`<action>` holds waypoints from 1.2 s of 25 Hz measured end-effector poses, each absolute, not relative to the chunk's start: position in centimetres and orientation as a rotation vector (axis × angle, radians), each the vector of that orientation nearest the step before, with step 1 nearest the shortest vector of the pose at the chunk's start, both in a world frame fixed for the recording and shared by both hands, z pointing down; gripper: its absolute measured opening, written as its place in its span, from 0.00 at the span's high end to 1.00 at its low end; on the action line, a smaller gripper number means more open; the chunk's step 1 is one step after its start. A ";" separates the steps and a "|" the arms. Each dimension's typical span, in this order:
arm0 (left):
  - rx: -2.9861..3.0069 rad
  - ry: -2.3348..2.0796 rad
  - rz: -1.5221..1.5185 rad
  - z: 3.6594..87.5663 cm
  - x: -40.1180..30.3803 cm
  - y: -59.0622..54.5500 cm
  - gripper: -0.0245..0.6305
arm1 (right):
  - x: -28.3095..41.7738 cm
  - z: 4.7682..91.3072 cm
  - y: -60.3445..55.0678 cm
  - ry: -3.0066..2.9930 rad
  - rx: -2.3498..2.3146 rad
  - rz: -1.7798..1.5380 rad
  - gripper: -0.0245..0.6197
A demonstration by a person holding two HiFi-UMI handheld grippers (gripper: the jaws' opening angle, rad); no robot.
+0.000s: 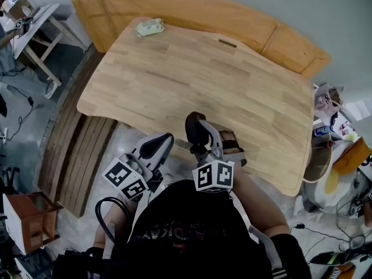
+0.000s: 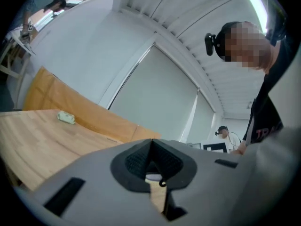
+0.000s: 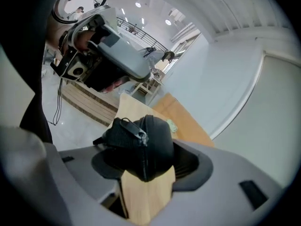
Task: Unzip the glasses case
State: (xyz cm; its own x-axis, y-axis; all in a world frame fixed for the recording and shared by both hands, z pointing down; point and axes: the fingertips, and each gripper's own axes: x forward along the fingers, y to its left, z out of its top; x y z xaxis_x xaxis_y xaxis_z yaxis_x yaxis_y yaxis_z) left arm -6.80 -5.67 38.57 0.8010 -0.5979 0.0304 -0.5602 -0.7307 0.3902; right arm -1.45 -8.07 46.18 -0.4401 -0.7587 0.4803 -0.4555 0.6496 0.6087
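Right claw [image 3: 148,161] clamps the black glasses case [image 3: 155,138]; left claw [image 2: 151,158] is pressed together

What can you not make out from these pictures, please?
1. The pale green thing at the table's far edge: too small in every view to identify.
2. The glasses case: the right gripper view shows only its end with the zip pull; the rest of the zip lies behind its own body.
3. Head view: the right gripper covers the case's lower part.
4. A small dark loop at the shut left gripper's tips: unclear what it is.
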 end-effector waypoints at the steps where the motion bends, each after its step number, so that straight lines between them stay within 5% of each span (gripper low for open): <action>1: 2.595 -0.876 -0.119 39.0 -6.9 -5.7 0.94 | -1.2 46.2 -8.2 -2.113 0.949 -0.500 0.54; 15: 2.481 -0.857 -0.051 42.9 -6.2 -4.6 0.94 | 2.7 48.2 -10.5 -2.563 0.999 -0.085 0.54; 30: 2.259 -1.086 0.009 46.4 -6.2 -4.7 0.94 | 7.1 58.9 -25.6 -2.564 0.997 0.372 0.54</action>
State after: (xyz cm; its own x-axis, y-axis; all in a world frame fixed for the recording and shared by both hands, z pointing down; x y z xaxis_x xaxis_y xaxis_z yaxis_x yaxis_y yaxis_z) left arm -6.15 -4.70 46.36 0.6611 -0.7028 0.2627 -0.7069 -0.4660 0.5321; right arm 7.07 -25.60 58.94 -0.6842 -0.5939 0.4233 -0.6897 0.7156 -0.1108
